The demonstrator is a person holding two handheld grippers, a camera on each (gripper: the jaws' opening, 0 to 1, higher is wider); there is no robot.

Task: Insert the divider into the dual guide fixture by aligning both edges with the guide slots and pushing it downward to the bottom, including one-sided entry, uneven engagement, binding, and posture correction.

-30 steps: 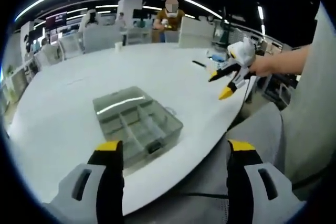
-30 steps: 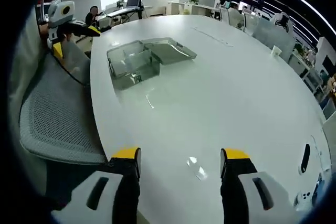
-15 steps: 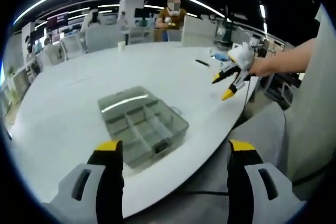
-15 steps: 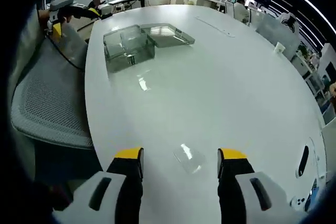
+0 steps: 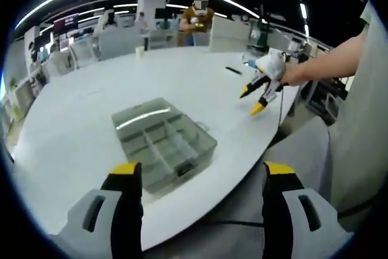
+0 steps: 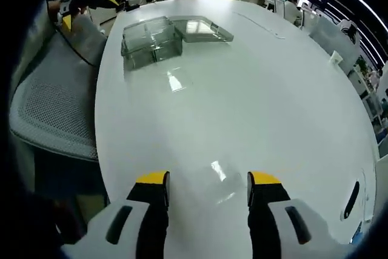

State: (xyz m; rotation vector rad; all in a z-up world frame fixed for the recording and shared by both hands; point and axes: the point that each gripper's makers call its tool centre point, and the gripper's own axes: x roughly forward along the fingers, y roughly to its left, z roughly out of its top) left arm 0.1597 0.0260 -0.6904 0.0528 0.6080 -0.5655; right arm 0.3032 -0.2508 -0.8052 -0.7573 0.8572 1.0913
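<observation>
Right gripper view: right gripper hangs low over the white table, jaws wide apart and holding nothing, with a small clear flat piece, probably the divider, lying flat on the table between the yellow tips; its long axis is hard to read through the glare. The clear compartment box, lid open flat beside it, sits well apart near the table edge. Left gripper view: left gripper jaws wide apart, empty, box just ahead.

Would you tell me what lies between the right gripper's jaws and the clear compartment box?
In the right gripper view, a small clear divider lies just ahead of the right gripper; beyond it, bare white table reaches the box.
</observation>
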